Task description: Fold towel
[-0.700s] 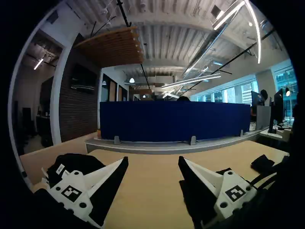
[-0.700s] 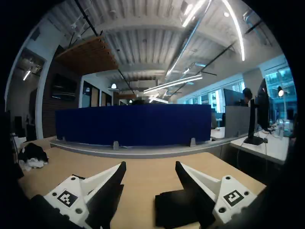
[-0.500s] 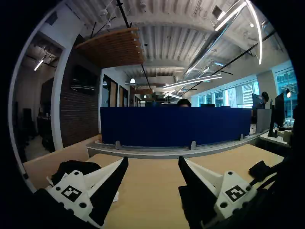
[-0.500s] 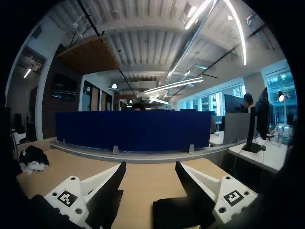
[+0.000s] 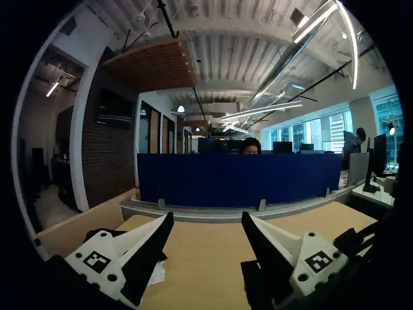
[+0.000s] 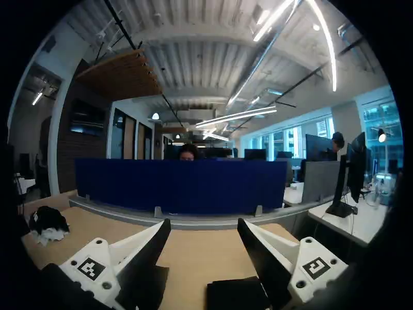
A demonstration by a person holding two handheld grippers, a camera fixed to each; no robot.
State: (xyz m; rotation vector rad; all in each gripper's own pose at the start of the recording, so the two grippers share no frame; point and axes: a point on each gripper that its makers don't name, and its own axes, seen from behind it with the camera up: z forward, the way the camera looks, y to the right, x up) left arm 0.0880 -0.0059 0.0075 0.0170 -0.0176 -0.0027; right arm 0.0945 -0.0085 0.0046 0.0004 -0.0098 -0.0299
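As a folded black towel [image 6: 235, 294] lay flat on the pale wooden table [image 6: 199, 256], it sat low beneath the right gripper [image 6: 203, 221], partly behind that tool's right-hand finger, both fingers spread wide and gripping nothing. The left gripper [image 5: 206, 214] hung likewise spread, a dark fold of cloth [image 5: 250, 274] by one finger and a crumpled black-and-white heap [image 5: 158, 271] behind the other. Beyond the table's edge stood a blue partition [image 6: 180, 191], a person [image 6: 188, 152] seated behind it, under strip lights [image 6: 325, 46] in an open-plan office.
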